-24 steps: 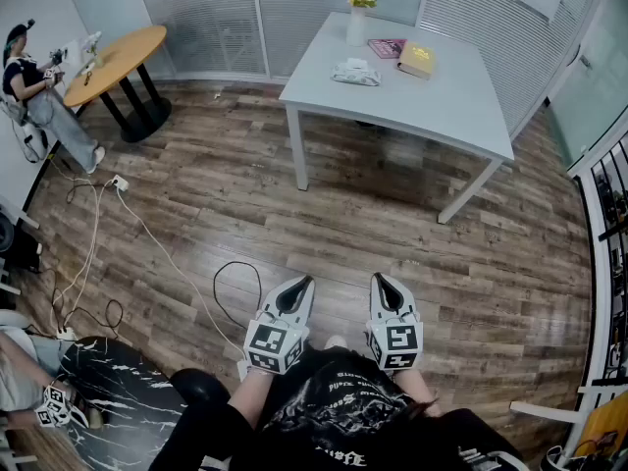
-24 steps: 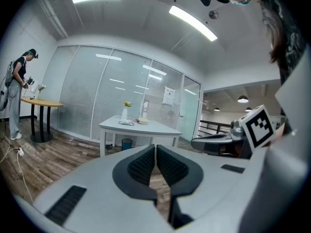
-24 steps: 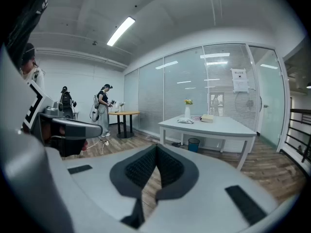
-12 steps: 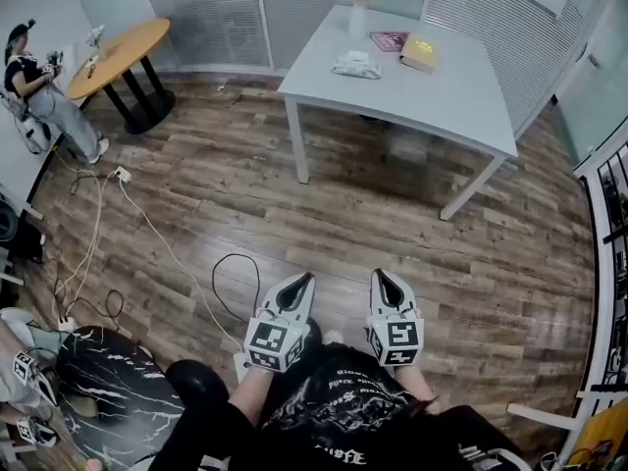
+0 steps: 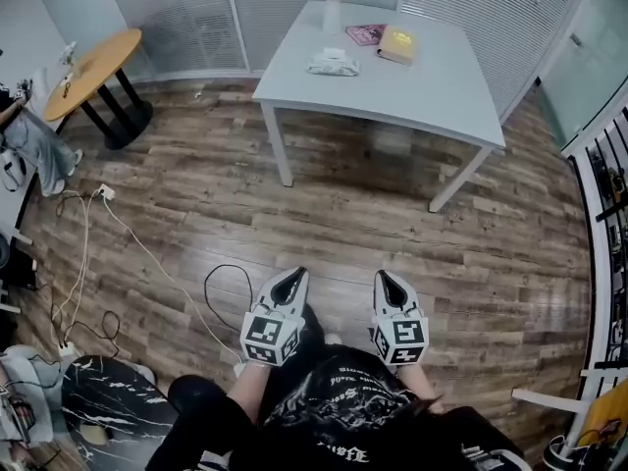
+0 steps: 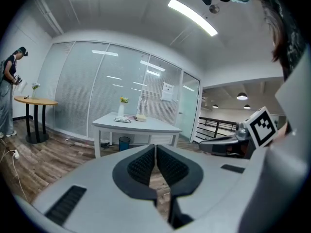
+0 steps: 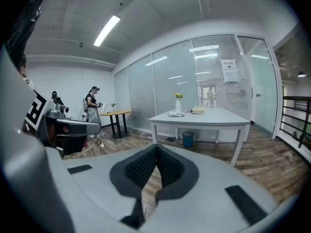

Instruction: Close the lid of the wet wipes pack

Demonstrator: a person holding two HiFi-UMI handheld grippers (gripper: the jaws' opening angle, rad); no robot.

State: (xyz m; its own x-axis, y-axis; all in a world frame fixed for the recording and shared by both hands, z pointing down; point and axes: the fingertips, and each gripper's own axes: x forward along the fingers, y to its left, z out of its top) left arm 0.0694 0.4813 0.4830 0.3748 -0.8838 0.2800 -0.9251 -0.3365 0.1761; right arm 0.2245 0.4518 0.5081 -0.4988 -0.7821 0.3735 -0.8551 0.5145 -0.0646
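The wet wipes pack is a small white bundle on the far white table, well ahead of me across the wooden floor. It shows small in the left gripper view and in the right gripper view; its lid cannot be made out. My left gripper and right gripper are held side by side close to my body, far from the table. Both are shut with nothing between their jaws, as the left gripper and right gripper views show.
A vase of flowers and a yellow book share the white table. A round wooden table and a person are at the far left. Cables trail over the floor. A dark marble table lies at the lower left, a railing on the right.
The head view has swung a little, so the white table sits further left and higher in the picture. Both grippers stay shut and in the same place before my body.
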